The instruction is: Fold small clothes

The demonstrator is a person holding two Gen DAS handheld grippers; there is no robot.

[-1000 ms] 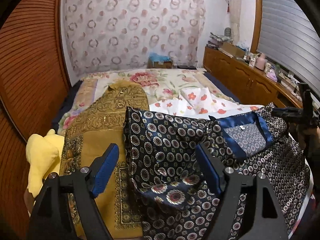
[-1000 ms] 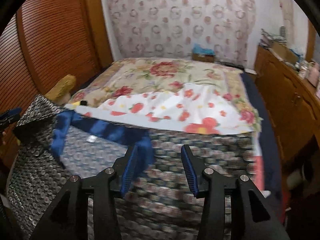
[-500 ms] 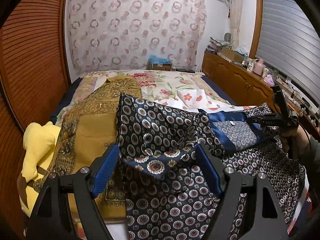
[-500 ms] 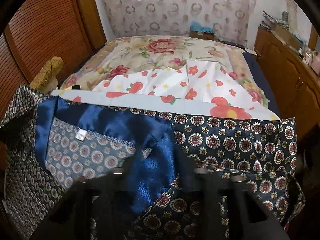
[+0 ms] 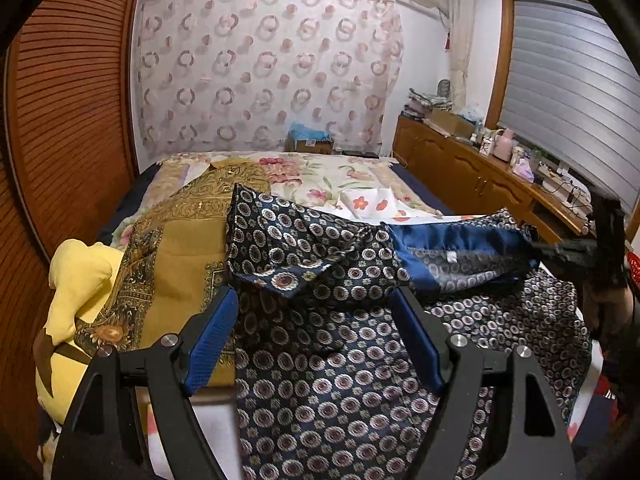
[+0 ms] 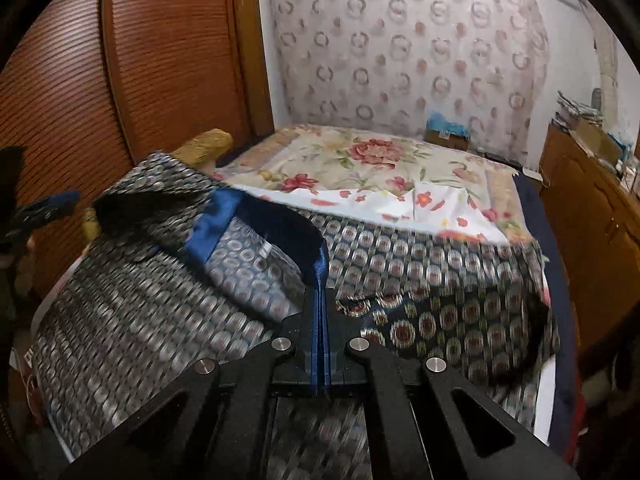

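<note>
Patterned navy garment (image 5: 340,360) lies spread on the bed beside the gold cloth (image 5: 176,264), left gripper (image 5: 316,344) gaping wide above it, while the right wrist view shows the right gripper (image 6: 321,300) pinching its blue collar band (image 6: 216,228), likely to lift a fold.

Left tool (image 5: 314,336) spread wide; right tool (image 6: 321,300) pinched together.

Bedroom around a floral-covered bed

The bed (image 5: 344,172) carries a gold patterned cloth (image 5: 180,248) along its left edge, with a yellow plush toy (image 5: 76,280) at the near left corner. A ring-printed curtain (image 5: 260,72) hangs past the far edge, a cardboard box (image 5: 308,145) below it; wooden cabinets (image 5: 472,172) run along the right edge, louvred wooden doors (image 6: 160,60) along the left.
</note>
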